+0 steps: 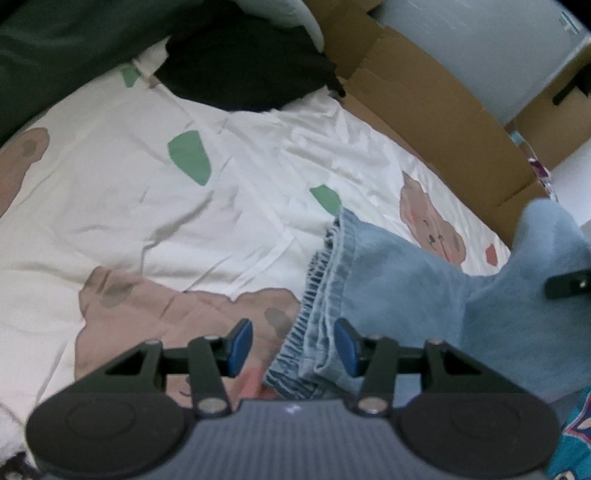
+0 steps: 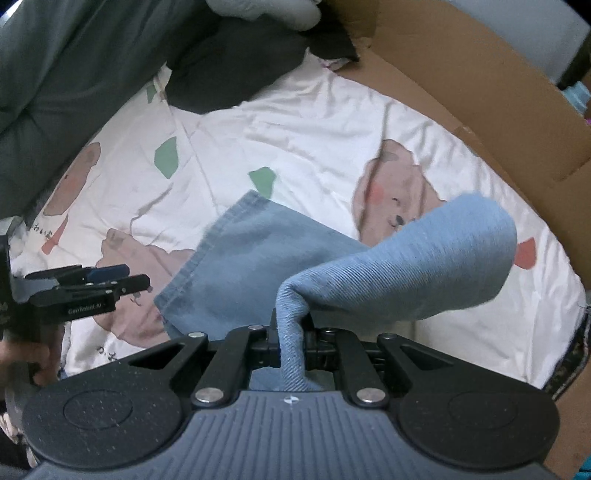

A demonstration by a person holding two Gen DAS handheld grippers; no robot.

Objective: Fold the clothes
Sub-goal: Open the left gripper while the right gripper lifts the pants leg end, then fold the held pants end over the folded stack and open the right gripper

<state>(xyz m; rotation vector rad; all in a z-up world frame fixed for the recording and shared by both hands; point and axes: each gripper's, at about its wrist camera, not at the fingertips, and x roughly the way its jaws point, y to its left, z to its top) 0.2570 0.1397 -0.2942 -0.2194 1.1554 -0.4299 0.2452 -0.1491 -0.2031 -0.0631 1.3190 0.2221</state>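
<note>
A light blue denim garment (image 1: 399, 280) lies on a white bedsheet with bear prints (image 1: 147, 206). Its stitched hem (image 1: 317, 295) runs down between my left gripper's blue pads. My left gripper (image 1: 293, 349) is open, its jaws standing on either side of the hem. In the right wrist view my right gripper (image 2: 293, 341) is shut on a bunched fold of the denim (image 2: 399, 266) and holds it lifted off the sheet. The rest of the garment (image 2: 251, 258) lies flat. The left gripper (image 2: 110, 278) shows at the left of the right wrist view.
A brown cardboard box (image 1: 424, 107) runs along the bed's far right side. A black garment (image 1: 243, 70) lies at the head of the bed beside a dark green quilt (image 2: 55, 74). A white pillow (image 2: 266, 9) sits at the top.
</note>
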